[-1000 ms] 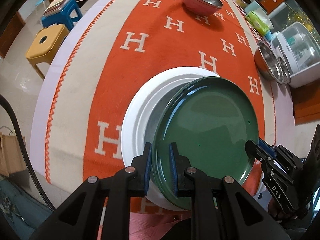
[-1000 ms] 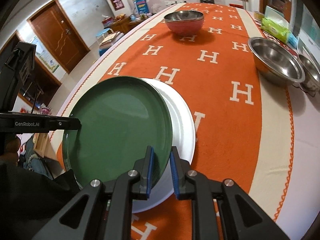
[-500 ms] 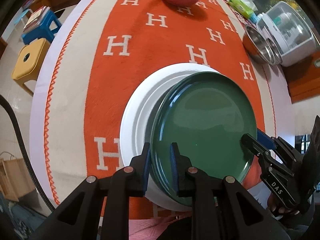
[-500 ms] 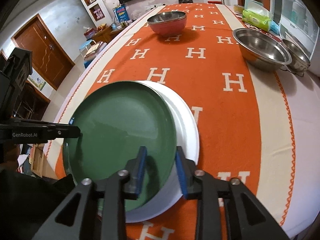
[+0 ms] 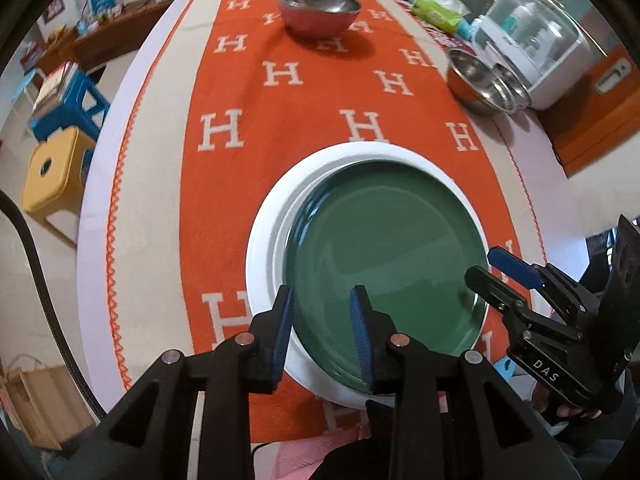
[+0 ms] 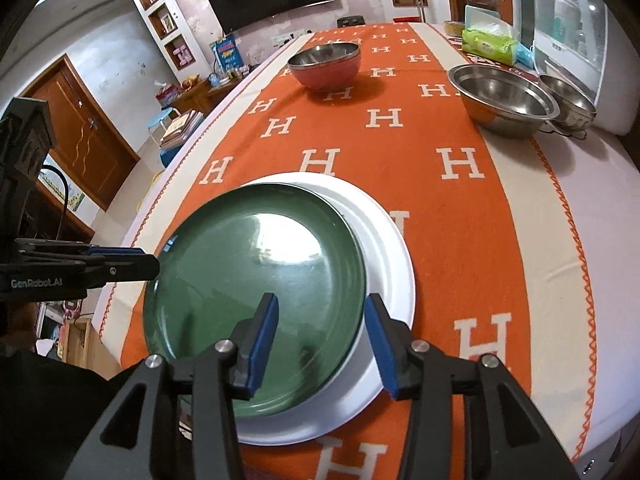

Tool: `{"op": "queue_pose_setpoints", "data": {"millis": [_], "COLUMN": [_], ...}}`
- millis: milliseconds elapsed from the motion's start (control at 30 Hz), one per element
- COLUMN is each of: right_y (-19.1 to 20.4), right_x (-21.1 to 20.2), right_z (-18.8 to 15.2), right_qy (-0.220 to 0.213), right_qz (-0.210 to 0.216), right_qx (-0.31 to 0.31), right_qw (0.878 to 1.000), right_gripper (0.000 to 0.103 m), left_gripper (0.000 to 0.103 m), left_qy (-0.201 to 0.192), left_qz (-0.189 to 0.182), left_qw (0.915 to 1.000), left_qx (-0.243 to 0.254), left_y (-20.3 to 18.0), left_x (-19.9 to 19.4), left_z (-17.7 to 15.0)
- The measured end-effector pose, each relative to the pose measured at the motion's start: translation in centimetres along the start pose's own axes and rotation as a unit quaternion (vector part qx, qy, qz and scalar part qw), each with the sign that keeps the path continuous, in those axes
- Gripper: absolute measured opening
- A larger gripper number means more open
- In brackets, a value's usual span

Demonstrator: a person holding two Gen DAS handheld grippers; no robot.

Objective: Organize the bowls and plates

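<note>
Blue pads, left gripper (image 5: 322, 328): jaws opening, a narrow gap astride the near-left rim of the green plate (image 5: 384, 256); pads no longer press it.
Blue pads, right gripper (image 6: 320, 344): jaws opening, wider; plate's near-right rim lies between them, unheld.
Green plate: rests on the white plate (image 6: 388, 240), off-centre, shifted toward the left gripper's side.
Key relation: both grippers flank the near edge; bowls lie beyond, up the table.
Red bowl (image 5: 318, 10): far, mid-cloth.
Steel bowls (image 6: 504, 100): nested by the right edge, nearer the right gripper.
Orange H-pattern cloth (image 6: 460, 240): under everything.
</note>
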State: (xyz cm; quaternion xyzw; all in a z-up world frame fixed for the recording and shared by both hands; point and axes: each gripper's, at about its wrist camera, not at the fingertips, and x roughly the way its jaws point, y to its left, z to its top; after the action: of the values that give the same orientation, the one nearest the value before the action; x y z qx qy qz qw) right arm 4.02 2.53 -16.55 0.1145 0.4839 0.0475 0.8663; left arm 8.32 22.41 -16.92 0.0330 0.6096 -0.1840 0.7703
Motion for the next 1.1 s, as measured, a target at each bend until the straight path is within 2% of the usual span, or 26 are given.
{"op": "queue_pose_setpoints", "data": {"millis": [167, 467, 567, 700, 933, 1100], "right_y": [0.2, -0.9, -1.7, -3.1, -5.5, -7.1], "right_x": [-0.6, -3.0, -3.8, -5.0, -7.3, -8.7], "right_z": [-0.6, -0.9, -1.0, -0.7, 0.1, 0.9], "right_qy": [-0.011, -0.047, -0.053, -0.063, -0.074, -0.083], "right_qz": [-0.005, -0.029, -0.042, -0.052, -0.067, -0.076], "right_qx": [0.004, 0.018, 0.024, 0.032, 0.032, 0.028], "right_qw": [1.0, 0.998, 0.997, 0.996, 0.994, 0.993], "right_gripper": [0.045, 0.045, 0.045, 0.045, 0.046, 0.059], "left_gripper": [0.032, 0.054, 0.058, 0.069, 0.077, 0.079], "left_qy": [-0.01, -0.035, -0.049, -0.059, -0.064, -0.063], "left_qz": [0.006, 0.012, 0.006, 0.001, -0.007, -0.005], "left_qw": [0.9996, 0.9978, 0.9965, 0.9943, 0.9894, 0.9874], "left_qx": [0.024, 0.055, 0.067, 0.089, 0.131, 0.145], "left_y": [-1.1, -3.5, -4.7, -6.8, -10.8, -13.7], "left_x": [-0.7, -1.8, -2.3, -2.8, -3.3, -3.4], "left_z": [-0.2, 0.6, 1.1, 1.7, 2.6, 3.9]}}
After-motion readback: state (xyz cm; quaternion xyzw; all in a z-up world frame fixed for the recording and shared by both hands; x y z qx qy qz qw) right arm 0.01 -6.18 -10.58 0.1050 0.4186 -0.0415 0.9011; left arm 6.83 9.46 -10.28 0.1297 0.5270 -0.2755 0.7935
